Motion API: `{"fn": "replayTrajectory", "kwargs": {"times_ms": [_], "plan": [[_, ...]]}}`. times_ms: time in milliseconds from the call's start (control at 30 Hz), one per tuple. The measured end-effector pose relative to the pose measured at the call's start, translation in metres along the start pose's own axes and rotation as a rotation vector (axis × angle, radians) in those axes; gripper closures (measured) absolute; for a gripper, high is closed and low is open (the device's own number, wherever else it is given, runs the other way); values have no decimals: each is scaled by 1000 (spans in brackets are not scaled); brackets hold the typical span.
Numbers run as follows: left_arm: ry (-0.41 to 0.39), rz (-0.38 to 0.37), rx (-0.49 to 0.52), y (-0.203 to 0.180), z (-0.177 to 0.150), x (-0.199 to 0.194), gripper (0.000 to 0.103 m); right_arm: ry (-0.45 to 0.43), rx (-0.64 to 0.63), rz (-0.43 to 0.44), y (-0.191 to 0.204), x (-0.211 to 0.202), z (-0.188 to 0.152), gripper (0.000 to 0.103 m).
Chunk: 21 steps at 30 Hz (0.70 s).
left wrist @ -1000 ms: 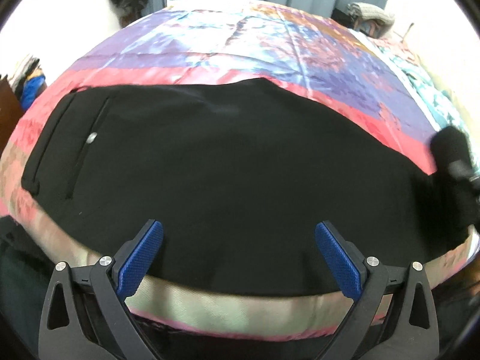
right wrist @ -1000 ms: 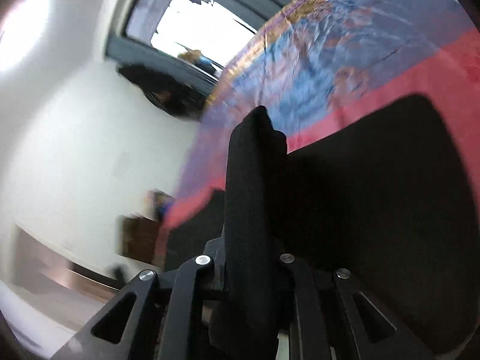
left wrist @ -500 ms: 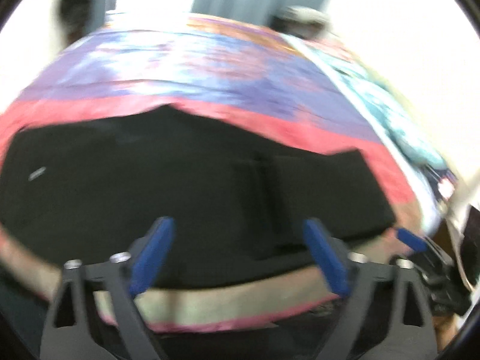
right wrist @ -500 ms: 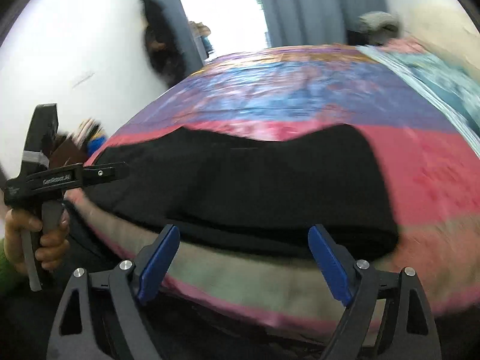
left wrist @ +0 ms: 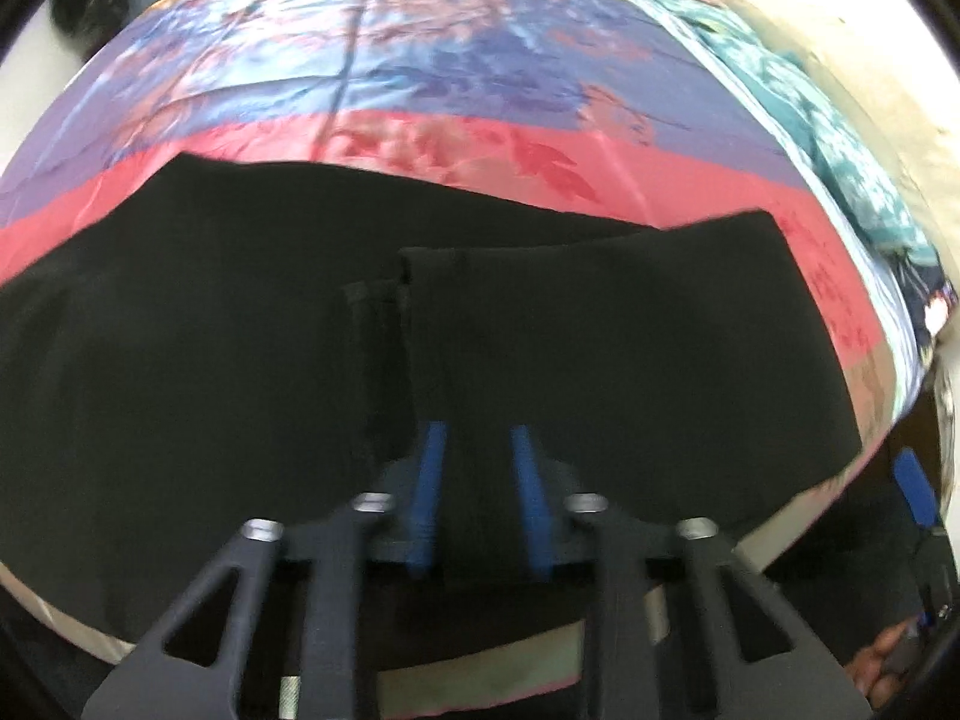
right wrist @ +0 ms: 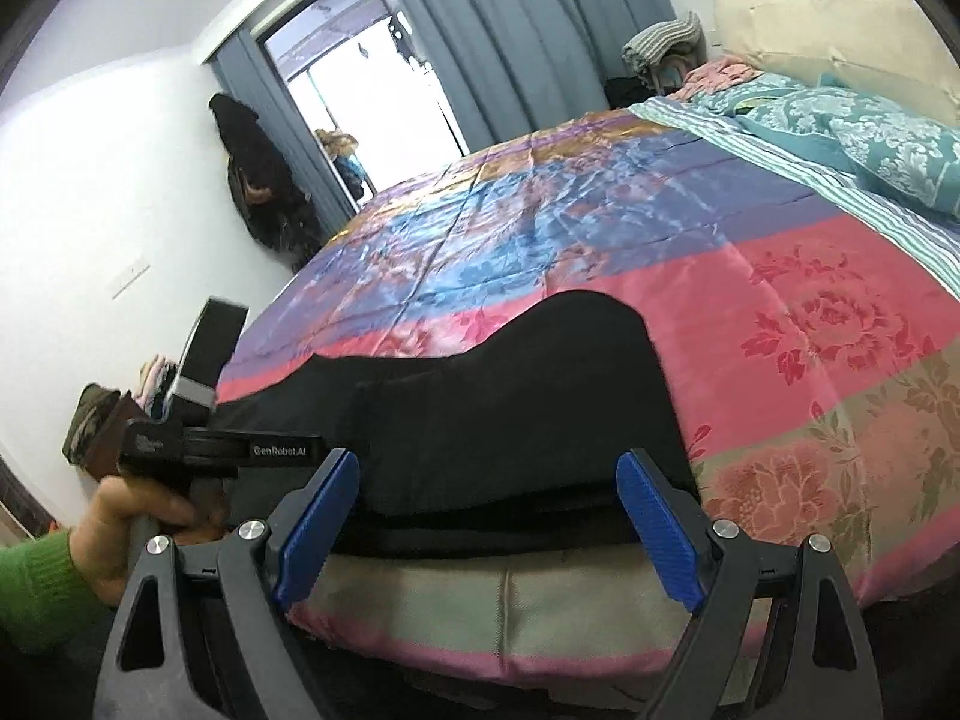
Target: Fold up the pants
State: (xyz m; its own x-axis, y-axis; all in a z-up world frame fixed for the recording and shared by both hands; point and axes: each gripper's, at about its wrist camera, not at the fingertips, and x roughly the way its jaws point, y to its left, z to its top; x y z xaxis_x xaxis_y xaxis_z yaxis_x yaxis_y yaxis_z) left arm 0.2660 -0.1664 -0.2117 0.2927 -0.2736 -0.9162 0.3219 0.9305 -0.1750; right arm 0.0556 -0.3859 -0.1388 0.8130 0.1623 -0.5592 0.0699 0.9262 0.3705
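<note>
The black pants (left wrist: 210,324) lie across the near edge of the bed, with their right part folded over to the left; the folded flap (left wrist: 600,330) ends in hems near the middle. My left gripper (left wrist: 477,450) is shut on the near edge of that flap. In the right wrist view the pants (right wrist: 510,408) lie ahead, folded end to the right. My right gripper (right wrist: 486,516) is open and empty, just short of the pants' near edge. The left gripper's body (right wrist: 180,444) shows at the left, in a hand.
The bed carries a satin quilt (right wrist: 600,222) in pink, purple and blue bands. Teal pillows (right wrist: 870,138) lie at its right side. A curtained window (right wrist: 384,96) and hanging dark clothes (right wrist: 264,180) stand beyond the far end. The right gripper's blue pad (left wrist: 915,486) shows at the right edge.
My right gripper laid the pants leg end over to the left, let go and drew back open. My left gripper moved right and shut on the folded flap's near edge.
</note>
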Motion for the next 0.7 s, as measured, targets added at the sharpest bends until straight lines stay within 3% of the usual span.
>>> {"fn": "replayTrajectory", "kwargs": {"times_ms": [233, 333, 433, 500, 533, 600, 700], "plan": [[-121, 1, -38, 21, -12, -45, 103, -19, 35, -22, -10, -3, 3, 15], [-92, 42, -18, 31, -18, -38, 103, -21, 25, -20, -11, 0, 8, 16], [-105, 1, -71, 44, -23, -39, 102, -15, 31, -26, -14, 7, 14, 16], [-140, -92, -119, 55, -24, -50, 98, -28, 56, -32, -18, 5, 16, 16], [-142, -123, -123, 57, -22, -52, 90, -31, 61, -36, -20, 4, 15, 15], [-143, -127, -89, 53, -19, -53, 79, -16, 68, -41, -21, 6, 12, 16], [-132, -124, -11, 32, -15, -47, 78, 5, 77, -30, -20, 11, 9, 16]]}}
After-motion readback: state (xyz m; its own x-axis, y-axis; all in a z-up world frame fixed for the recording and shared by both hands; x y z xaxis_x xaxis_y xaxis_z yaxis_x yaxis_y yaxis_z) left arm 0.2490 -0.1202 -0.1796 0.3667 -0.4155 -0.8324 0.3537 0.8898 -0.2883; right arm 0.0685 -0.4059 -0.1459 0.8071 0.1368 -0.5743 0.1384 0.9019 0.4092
